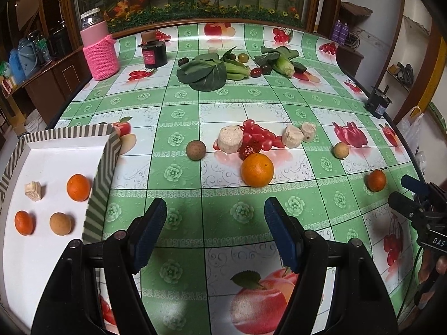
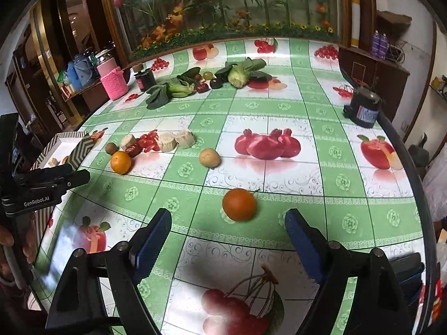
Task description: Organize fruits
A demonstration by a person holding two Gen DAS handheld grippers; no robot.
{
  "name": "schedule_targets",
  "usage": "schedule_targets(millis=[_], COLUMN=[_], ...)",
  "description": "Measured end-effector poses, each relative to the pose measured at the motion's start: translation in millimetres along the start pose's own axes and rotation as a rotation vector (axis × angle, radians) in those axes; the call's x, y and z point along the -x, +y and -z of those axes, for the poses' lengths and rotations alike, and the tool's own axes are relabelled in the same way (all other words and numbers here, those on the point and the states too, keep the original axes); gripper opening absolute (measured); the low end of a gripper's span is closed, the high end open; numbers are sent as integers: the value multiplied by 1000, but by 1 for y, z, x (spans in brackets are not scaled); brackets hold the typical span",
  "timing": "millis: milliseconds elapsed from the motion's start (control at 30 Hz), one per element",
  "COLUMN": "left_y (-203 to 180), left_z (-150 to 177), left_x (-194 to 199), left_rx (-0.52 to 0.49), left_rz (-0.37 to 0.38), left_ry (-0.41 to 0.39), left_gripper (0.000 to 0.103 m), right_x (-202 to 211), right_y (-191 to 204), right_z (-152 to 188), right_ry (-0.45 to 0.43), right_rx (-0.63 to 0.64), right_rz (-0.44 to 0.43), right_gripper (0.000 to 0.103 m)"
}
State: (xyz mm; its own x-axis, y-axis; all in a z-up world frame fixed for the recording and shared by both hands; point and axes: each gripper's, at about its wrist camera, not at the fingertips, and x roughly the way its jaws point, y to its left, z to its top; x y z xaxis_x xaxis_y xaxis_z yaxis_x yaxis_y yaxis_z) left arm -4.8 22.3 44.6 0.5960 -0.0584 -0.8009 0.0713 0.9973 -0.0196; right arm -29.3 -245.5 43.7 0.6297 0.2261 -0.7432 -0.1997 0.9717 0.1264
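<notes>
My left gripper [image 1: 215,203] is open and empty above the tablecloth, a short way before a large orange [image 1: 257,169]. Left of it lies a white tray with a striped rim [image 1: 103,173] holding two small oranges [image 1: 78,187], a tan round fruit [image 1: 60,223] and a beige chunk [image 1: 33,191]. My right gripper [image 2: 228,213] is open, and a small orange [image 2: 239,204] sits just ahead of its fingertips, untouched. A yellowish round fruit [image 2: 209,157] and the large orange [image 2: 120,162] lie farther off. A brown fruit [image 1: 196,150] rests near the tray.
Beige chunks [image 1: 230,139] and a red date [image 1: 248,150] lie behind the large orange. Leafy greens [image 1: 204,72], a pink knitted jar [image 1: 100,53] and a dark jar [image 1: 154,53] stand at the back. A black device [image 2: 363,109] sits by the right table edge.
</notes>
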Motion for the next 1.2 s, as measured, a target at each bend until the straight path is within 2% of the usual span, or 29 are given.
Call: schedule_targets(millis=[333,433,533,600,900,967,1000,1033,1100,1200], left_y=[-9,-12,-16,-18,-24,-26,-27,-29,-32,-30], left_z=[-8,-10,-12,-13,-22,-22,-22,-21,-19,-19], left_x=[-17,-22,-26,-27,-43,-48,-50,-53,-52,-51], left_rx=[-3,-5,-13,-20,-16,-22,-27,-35,-57,-51], left_rz=[6,9,10,14,27,30,37,46,33,40], left_ry=[26,33,39,38,40,56,63,74,58,59], left_gripper=[72,72,72,72,70,53,48,39,28,28], right_x=[-15,-24,-32,-38,-40,-40,-40,-40,-39,-35], right_y=[-11,-7,-6,-7,-12,-11,-10,-9,-7,-1], right_z=[-1,-4,-5,-6,-5,-5,-5,-5,-5,-5], right_ry=[14,32,51,67,48,48,48,47,38,25], right_rx=[-19,6,20,21,-1,1,3,5,3,12], right_rz=[-7,6,-5,-5,-43,-48,-50,-53,-56,-54], right_gripper=[85,77,53,33,33,33,33,33,32,32])
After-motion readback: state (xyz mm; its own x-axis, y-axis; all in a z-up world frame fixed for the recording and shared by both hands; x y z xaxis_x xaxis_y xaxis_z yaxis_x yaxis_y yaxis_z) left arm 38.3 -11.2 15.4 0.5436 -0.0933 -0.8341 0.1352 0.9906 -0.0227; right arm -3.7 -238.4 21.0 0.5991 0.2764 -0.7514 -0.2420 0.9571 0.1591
